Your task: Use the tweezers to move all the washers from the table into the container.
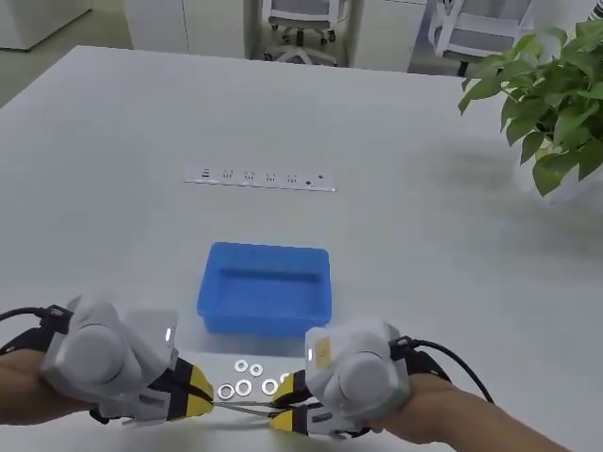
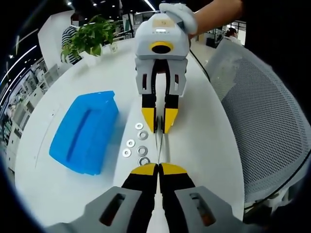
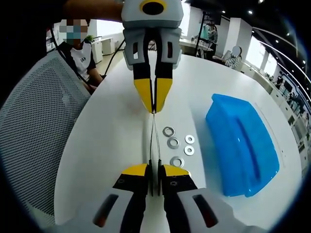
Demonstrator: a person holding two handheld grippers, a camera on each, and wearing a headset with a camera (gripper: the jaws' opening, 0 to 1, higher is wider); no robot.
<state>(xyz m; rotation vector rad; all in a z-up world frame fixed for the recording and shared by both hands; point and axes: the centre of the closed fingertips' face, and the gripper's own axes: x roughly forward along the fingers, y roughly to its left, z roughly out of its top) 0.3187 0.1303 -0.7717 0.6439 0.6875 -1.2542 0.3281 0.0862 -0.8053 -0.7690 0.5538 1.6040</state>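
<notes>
White bench [image 1: 424, 282] carries all items. Potted plant [image 1: 551, 94] sits at the far right edge and a power strip [image 1: 259, 178] lies mid-bench, beyond the container. Blue container [image 1: 266, 287] is rectangular and open-topped. It sits just beyond the two grippers, and its inside looks bare from the head view. Left tongs [image 1: 209, 395] and right tongs [image 1: 283, 402] face each other tip to tip at the near edge. Each pair is closed on one end of the tweezers [image 1: 247, 406]. The tweezers span the short gap between them, low over the bench. The two thin arms sit slightly apart at the right tongs and converge at the left tongs. Washers [image 1: 244, 387] lie loose in a small cluster on the bench. They are between the tweezers and the container's near wall, and none is in the container.
</notes>
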